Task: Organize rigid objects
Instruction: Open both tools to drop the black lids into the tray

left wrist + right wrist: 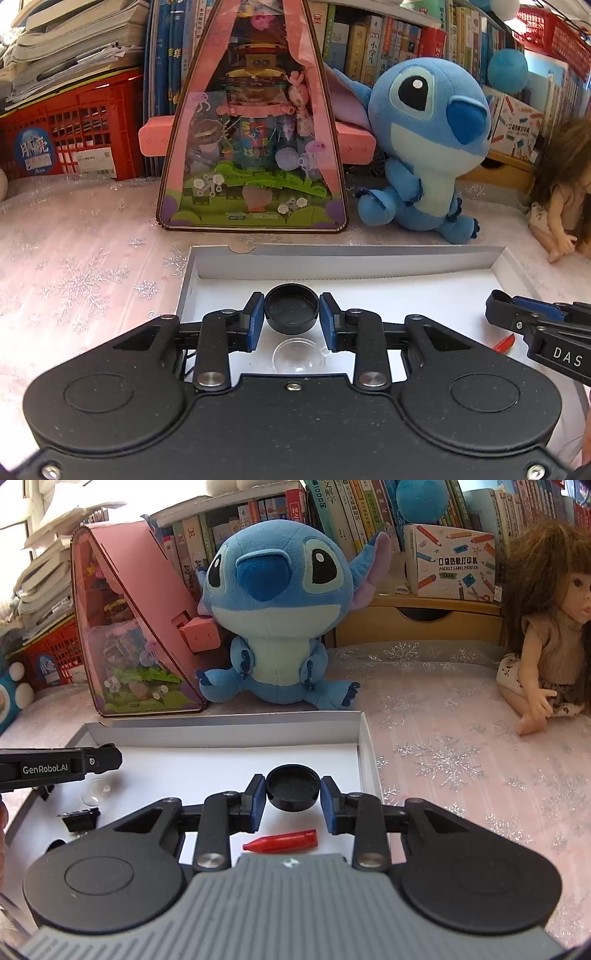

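A shallow white cardboard box (pixel 343 264) (pixel 229 731) lies on the table. My left gripper (pixel 291 314) is shut on a black round cap (pixel 291 308), held over the box floor. A clear plastic dome (pixel 295 356) (pixel 96 792) lies below it. My right gripper (pixel 293 794) is shut on a second black round cap (pixel 293 788) over the box's right side. A red crayon-shaped piece (pixel 282 842) (pixel 504 343) lies on the box floor under the right gripper. A small black part (pixel 79 819) lies at the box's left. Each gripper shows in the other's view (pixel 535 325) (pixel 55 766).
Behind the box stand a pink triangular toy display case (pixel 255 147) (pixel 136 627) and a blue Stitch plush (pixel 428 147) (pixel 273 616). A doll (pixel 546 627) sits at the right. Red crates (pixel 70 133), books and a label-printer box (pixel 450 561) line the back.
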Available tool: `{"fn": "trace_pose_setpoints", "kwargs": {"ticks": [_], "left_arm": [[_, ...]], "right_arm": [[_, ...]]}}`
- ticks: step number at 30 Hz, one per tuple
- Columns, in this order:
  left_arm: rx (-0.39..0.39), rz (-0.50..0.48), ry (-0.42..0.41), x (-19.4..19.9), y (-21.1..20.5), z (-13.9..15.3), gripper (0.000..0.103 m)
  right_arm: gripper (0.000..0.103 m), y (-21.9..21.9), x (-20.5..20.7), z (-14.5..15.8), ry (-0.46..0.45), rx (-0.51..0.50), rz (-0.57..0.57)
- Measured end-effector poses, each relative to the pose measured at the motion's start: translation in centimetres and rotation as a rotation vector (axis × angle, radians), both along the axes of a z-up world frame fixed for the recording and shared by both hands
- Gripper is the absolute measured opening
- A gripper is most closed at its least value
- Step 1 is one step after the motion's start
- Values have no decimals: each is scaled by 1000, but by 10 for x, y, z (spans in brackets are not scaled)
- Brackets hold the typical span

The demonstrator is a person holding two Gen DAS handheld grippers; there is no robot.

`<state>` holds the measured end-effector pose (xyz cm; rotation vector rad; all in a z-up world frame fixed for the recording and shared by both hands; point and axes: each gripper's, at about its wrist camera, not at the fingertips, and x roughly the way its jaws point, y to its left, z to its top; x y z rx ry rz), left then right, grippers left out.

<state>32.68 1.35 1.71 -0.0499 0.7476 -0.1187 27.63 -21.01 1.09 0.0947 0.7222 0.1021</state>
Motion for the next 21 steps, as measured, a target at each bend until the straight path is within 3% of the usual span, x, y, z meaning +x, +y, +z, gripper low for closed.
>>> {"fn": "trace_pose_setpoints", "kwargs": {"ticks": [15,18,19,21], "left_arm": [[55,-8,25,2,-10,-4,31],[58,-7,25,1,-10,-1,42],[55,-6,24,0,-10,0,43],[46,-12,24,-3,-10,3,48]], "right_arm": [[37,3,7,-7,64,-21,-3],[44,0,7,-4,51,-10,-10],[54,0,6,-3,43,-11,-13],[57,-2,2,1,24,-3,-16]]}}
